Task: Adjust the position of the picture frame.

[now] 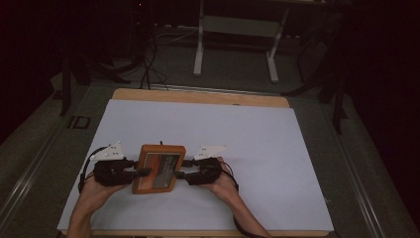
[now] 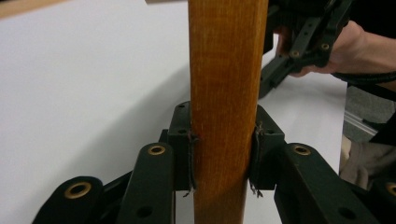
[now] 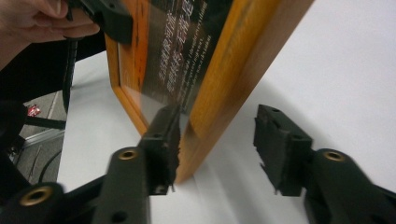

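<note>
— Why does the left gripper [image 2: 223,154] clench the wooden frame [image 1: 158,168]?
— To hold it steady between its jaws. The right gripper [image 3: 217,144] is loose; the frame's edge sits between its jaws.

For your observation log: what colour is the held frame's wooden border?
Orange-brown wood; clearest in the left gripper view.

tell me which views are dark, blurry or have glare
High view: dim, the room behind the table nearly black, the white sheet the brightest part. Left gripper view: well lit and sharp on the wooden frame; the hand behind is soft. Right gripper view: motion blur smears the frame's edge and the pale lettering behind its glossy pane, which mirrors one jaw.
</note>
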Action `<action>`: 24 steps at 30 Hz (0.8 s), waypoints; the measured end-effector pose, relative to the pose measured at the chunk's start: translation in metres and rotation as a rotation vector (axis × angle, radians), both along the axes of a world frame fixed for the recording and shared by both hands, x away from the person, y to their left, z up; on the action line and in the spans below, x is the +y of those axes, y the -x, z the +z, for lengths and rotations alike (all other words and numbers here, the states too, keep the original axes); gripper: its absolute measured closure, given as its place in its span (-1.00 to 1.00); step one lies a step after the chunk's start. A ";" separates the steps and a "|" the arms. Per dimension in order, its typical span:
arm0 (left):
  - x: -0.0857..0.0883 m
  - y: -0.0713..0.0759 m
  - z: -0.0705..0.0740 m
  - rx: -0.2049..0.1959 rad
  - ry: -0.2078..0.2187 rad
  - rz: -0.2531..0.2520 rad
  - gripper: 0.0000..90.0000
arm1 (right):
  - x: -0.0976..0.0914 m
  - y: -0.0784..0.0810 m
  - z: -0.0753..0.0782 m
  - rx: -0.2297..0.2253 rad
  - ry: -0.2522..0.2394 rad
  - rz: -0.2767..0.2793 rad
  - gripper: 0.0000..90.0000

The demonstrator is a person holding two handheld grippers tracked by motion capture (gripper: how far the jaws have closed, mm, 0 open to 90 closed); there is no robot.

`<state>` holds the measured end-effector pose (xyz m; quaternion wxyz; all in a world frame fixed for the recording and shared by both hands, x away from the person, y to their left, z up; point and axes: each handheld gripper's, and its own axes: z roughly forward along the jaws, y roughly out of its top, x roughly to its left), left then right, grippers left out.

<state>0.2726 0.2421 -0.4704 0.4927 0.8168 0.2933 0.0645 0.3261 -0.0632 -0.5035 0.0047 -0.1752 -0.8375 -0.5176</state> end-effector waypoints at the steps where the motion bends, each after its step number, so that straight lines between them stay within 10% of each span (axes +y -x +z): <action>1: 0.003 0.000 -0.002 0.008 0.011 0.002 0.51 | 0.003 -0.001 -0.001 0.005 -0.005 0.003 0.19; 9: 0.009 -0.002 -0.009 0.021 0.082 0.008 0.52 | 0.013 -0.003 -0.003 0.028 -0.030 0.034 0.36; 24: -0.057 -0.024 -0.015 0.034 0.169 -0.019 0.52 | -0.064 -0.011 0.009 0.062 -0.113 -0.088 0.45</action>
